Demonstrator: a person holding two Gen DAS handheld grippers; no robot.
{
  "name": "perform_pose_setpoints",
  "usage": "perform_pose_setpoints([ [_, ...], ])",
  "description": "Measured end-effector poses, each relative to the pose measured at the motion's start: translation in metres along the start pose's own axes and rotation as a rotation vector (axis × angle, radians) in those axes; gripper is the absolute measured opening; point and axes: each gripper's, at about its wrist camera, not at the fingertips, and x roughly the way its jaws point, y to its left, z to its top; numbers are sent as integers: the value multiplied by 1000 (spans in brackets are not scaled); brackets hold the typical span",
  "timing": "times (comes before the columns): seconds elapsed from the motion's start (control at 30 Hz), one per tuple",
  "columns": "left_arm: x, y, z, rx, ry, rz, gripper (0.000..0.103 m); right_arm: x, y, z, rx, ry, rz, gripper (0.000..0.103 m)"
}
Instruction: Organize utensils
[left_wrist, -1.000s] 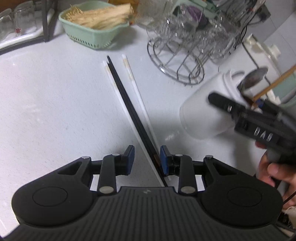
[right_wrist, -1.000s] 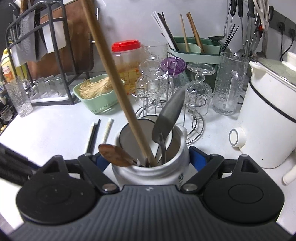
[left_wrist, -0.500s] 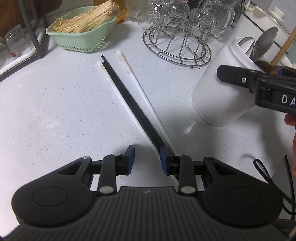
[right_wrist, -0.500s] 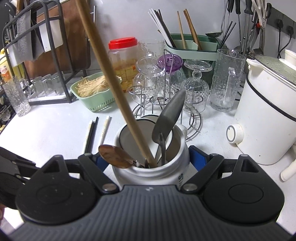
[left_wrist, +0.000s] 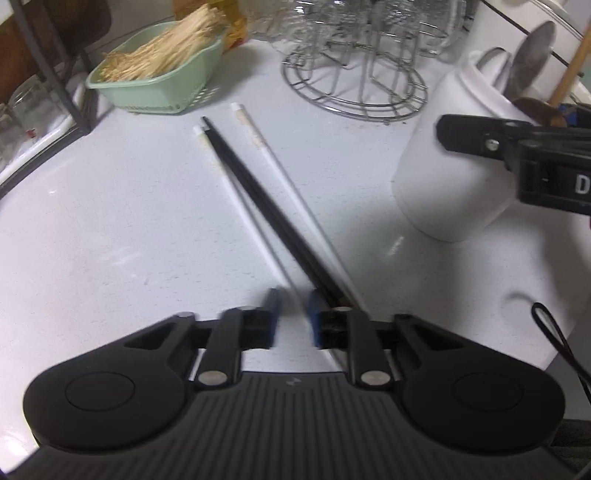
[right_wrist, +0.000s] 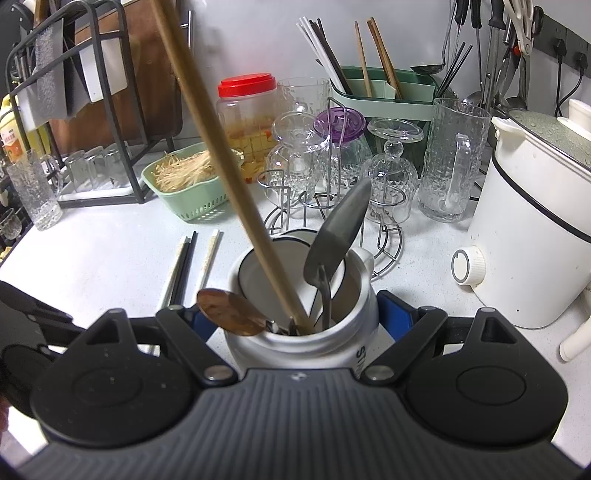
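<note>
Spoons (right_wrist: 338, 229) and a wooden handle (right_wrist: 221, 158) fill the white jar (right_wrist: 303, 339) clamped by the right hand-held gripper (right_wrist: 295, 321).

Countertop (left_wrist: 110, 206) white, faintly speckled. Chopsticks: one pair black (left_wrist: 258, 192), two white (left_wrist: 284, 173) with beige-stained tips. Utensil jar (right_wrist: 303, 325) white, thin dark line round rim, dark lettering on side. In jar: grey metal spoon (right_wrist: 340, 229), brown wooden spoon (right_wrist: 229, 314), tan wooden handle (right_wrist: 221, 158). Basket (left_wrist: 159, 88) pale green, slotted, holding straw-coloured sticks. Left gripper (left_wrist: 293, 317) and right gripper (right_wrist: 303, 321) black, pads blue. Plastic jar lid (right_wrist: 246, 85) red. Cooker (right_wrist: 532, 229) white, black band.
</note>
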Motion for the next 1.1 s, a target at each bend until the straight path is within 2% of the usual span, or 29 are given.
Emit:
perform_pose_setpoints([
  [0.2, -5, 4, -8, -50, 9, 6, 6, 0, -1, 0, -14, 4, 11, 90],
  [0.5, -22, 6, -39, -142, 28, -16, 0, -6, -1, -4, -52, 16, 57, 90],
  [0.83, -46, -2, -61, -151, 66, -54, 0, -16, 5, -12, -60, 22, 66, 90],
  [1.1, -56, -8, -84, -202, 110, -131, 0, -22, 9, -16, -78, 24, 84, 90],
])
